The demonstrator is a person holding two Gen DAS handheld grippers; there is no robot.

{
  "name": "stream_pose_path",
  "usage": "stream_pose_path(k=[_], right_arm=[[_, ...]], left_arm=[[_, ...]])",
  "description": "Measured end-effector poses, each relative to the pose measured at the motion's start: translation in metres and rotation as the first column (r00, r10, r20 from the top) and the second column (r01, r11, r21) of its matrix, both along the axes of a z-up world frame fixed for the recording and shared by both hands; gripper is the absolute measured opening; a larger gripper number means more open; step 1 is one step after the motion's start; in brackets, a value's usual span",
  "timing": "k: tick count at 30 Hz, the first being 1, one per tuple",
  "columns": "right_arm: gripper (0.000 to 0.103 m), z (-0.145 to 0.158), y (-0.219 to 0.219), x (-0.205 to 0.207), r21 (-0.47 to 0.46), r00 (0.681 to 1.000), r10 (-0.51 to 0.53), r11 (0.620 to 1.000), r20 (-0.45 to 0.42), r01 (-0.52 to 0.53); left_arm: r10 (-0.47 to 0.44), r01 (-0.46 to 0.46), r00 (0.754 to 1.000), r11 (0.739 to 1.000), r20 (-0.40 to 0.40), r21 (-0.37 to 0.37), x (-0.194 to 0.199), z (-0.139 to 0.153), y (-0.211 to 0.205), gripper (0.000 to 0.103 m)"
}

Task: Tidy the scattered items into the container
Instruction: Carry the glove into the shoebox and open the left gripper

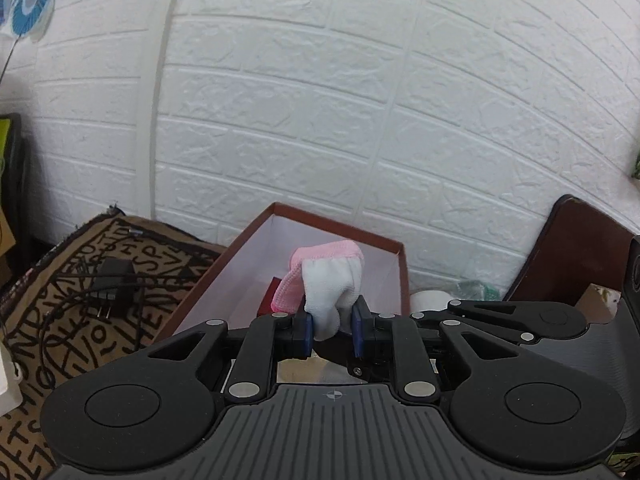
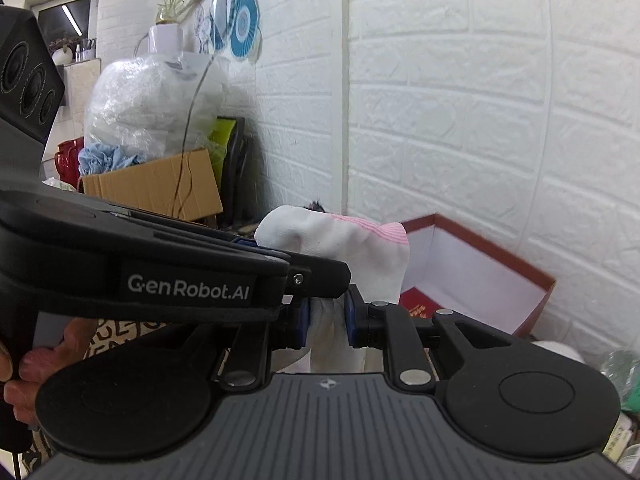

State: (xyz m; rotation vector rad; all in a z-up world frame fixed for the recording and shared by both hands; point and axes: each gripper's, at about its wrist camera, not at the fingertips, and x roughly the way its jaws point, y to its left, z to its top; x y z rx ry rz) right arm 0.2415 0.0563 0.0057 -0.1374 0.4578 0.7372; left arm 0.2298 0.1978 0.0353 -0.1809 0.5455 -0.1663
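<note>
Both grippers pinch the same sock point(image 1: 332, 284), white with a pink cuff, so it hangs stretched between them instead of dangling loose. The left gripper point(image 1: 331, 330) has its blue pads pressed on the sock's white end. In the left wrist view the rest of the sock stands up in front of the jaws with the pink cuff on top.

The right gripper point(image 2: 327, 314) is likewise clamped on white fabric, which bunches between its pads and runs down behind them. In the right wrist view the left gripper crosses just in front, so the two sit close together, each on its own part of the sock. Holding it at two points probably keeps the soft cloth spread and under control, so it can be laid flat rather than dropped in a heap.

The box point(image 1: 384, 240), red-brown outside and white inside, stands open against the white brick wall. It lies just beyond the sock, which seems to hang at or over its near edge. A red item point(image 1: 276, 294) already lies inside. On the patterned cloth to the box's left a charger point(image 1: 114, 284) with its cord is not yet put away.
</note>
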Motion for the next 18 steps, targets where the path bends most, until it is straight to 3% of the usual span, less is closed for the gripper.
stream_pose_path(k=[7,10,12,13,14,18], right_arm=[[0.022,-0.020,0.015,0.018,-0.011,0.998,0.004,1.000,-0.064,-0.005],[0.027,-0.025,0.017,0.024,-0.004,0.996,0.010,1.000,-0.089,-0.010],[0.062,-0.028,0.019,0.025,-0.016,0.996,0.013,1.000,-0.091,-0.015],[0.087,-0.028,0.018,0.023,-0.022,0.997,0.005,1.000,-0.078,-0.007],[0.089,-0.028,0.017,0.021,-0.024,0.998,0.000,1.000,-0.058,-0.001],[0.092,-0.027,0.013,0.019,-0.037,0.998,-0.019,0.999,-0.060,0.016]], left_arm=[[0.012,-0.012,0.998,1.000,-0.054,0.000,0.022,-0.023,0.015,0.023],[0.025,-0.025,0.998,1.000,-0.054,0.003,0.026,-0.027,0.017,0.044],[0.057,-0.056,0.998,0.998,-0.039,0.014,0.025,-0.027,0.018,0.069],[0.078,-0.078,0.997,0.997,-0.027,0.019,0.023,-0.027,0.019,0.086],[0.101,-0.101,0.995,0.995,-0.012,0.024,0.020,-0.026,0.019,0.095],[0.132,-0.132,0.991,0.991,0.013,0.035,0.012,-0.024,0.021,0.103]])
